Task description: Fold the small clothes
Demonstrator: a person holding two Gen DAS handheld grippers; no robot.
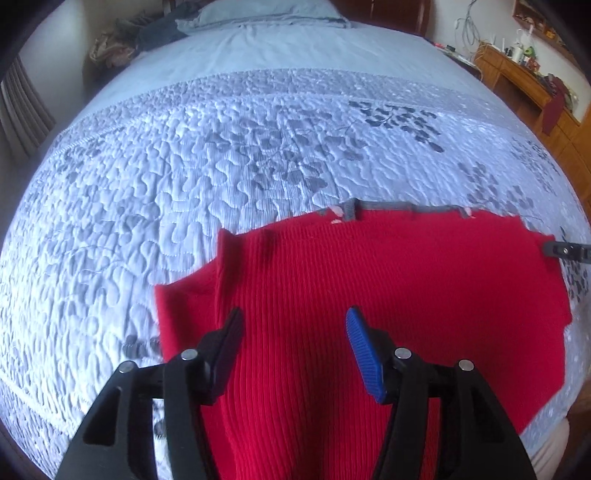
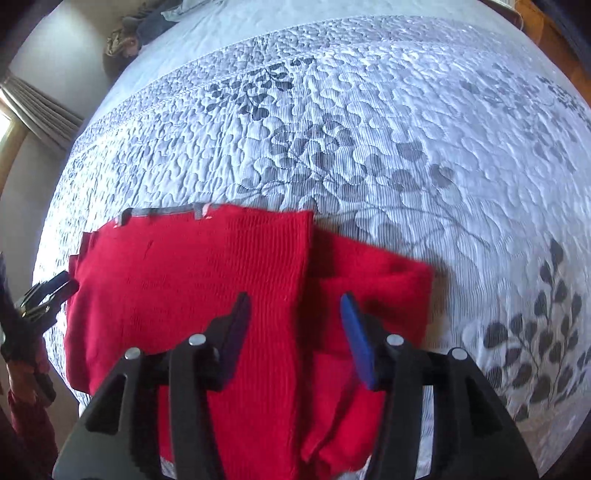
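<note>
A small red ribbed knit garment [image 1: 369, 280] with a grey trimmed edge [image 1: 388, 207] lies flat on the quilted bed, its sides folded in. It also shows in the right wrist view [image 2: 192, 266], with a folded sleeve part [image 2: 373, 280] sticking out to the right. My left gripper [image 1: 293, 328] is open and empty above the garment's left half. My right gripper [image 2: 295, 314] is open and empty above its right fold edge. The right gripper's tip [image 1: 565, 252] shows at the garment's right edge in the left wrist view, and the left gripper [image 2: 46, 291] at its left edge in the right wrist view.
The bed has a pale blue quilt with grey leaf prints [image 1: 258, 155]. A pillow [image 1: 258, 14] and dark clothes [image 1: 147, 33] lie at the far end. A wooden desk with clutter [image 1: 524, 74] stands at the right. Curtains [image 2: 40, 107] hang at the left.
</note>
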